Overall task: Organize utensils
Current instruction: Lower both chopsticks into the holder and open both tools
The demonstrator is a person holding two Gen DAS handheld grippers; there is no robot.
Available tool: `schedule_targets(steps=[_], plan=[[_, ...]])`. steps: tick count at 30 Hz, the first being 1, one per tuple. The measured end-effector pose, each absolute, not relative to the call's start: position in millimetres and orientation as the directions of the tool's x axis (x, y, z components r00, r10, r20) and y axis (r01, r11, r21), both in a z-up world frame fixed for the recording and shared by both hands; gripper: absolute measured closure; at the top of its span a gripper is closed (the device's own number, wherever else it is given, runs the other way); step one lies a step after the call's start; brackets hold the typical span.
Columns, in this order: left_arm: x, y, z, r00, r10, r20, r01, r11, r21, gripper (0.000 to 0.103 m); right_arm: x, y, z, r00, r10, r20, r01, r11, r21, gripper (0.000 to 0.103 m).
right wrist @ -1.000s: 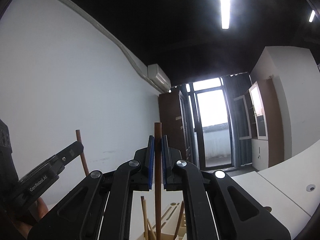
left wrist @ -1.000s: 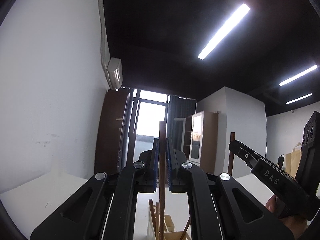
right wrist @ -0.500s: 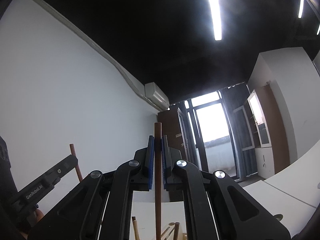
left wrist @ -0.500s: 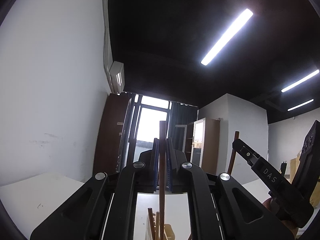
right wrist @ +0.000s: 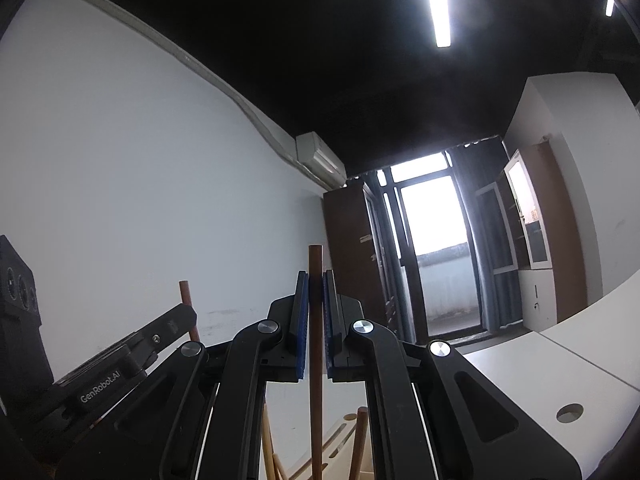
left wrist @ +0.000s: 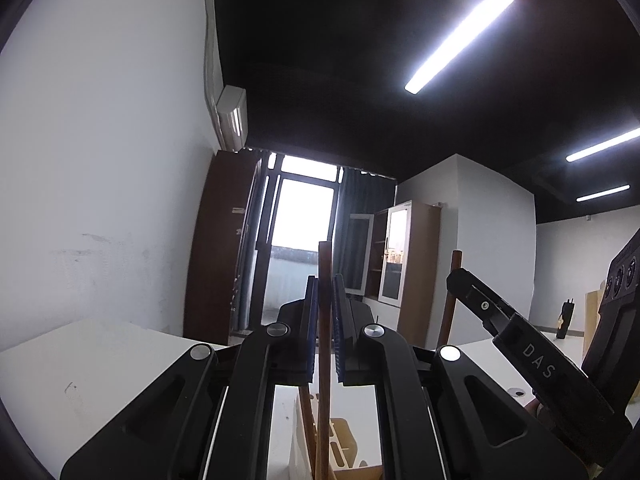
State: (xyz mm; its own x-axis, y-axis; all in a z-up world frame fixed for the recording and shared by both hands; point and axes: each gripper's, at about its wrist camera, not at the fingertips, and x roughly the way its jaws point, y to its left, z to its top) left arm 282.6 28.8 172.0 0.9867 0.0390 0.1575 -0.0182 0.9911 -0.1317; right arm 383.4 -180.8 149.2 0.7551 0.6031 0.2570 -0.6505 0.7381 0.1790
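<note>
You are clamping one brown utensil handle point(left wrist: 324, 280) upright in the left gripper point(left wrist: 324, 332) and another point(right wrist: 315, 280) in the right gripper point(right wrist: 315, 328). White worktop point(left wrist: 100, 364) is running beneath; wooden organizer point(left wrist: 344, 436) is sitting at six o'clock. Balcony door point(left wrist: 300, 240) is glaring at twelve o'clock.

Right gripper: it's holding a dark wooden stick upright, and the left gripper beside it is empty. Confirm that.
Not quite. The right gripper does hold a dark wooden stick upright, but the left gripper is not empty: the left wrist view shows its blue pads closed on its own upright wooden stick. The right wrist view also shows that stick's tip above the left gripper.
</note>
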Motion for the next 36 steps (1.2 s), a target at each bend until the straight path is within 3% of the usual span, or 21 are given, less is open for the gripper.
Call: schedule_targets(steps=[20, 36], plan=[[295, 34, 145, 0.999, -0.041, -0.009, 0.041, 0.996, -0.085, 0.097, 378, -178, 136, 0.774, 0.624, 0.105, -0.633, 0.763, 0.131, 0.095], [287, 39, 137, 0.996, -0.065, -0.062, 0.061, 0.996, -0.061, 0.096, 372, -175, 124, 0.782, 0.623, 0.006, -0.619, 0.777, 0.117, 0.094]])
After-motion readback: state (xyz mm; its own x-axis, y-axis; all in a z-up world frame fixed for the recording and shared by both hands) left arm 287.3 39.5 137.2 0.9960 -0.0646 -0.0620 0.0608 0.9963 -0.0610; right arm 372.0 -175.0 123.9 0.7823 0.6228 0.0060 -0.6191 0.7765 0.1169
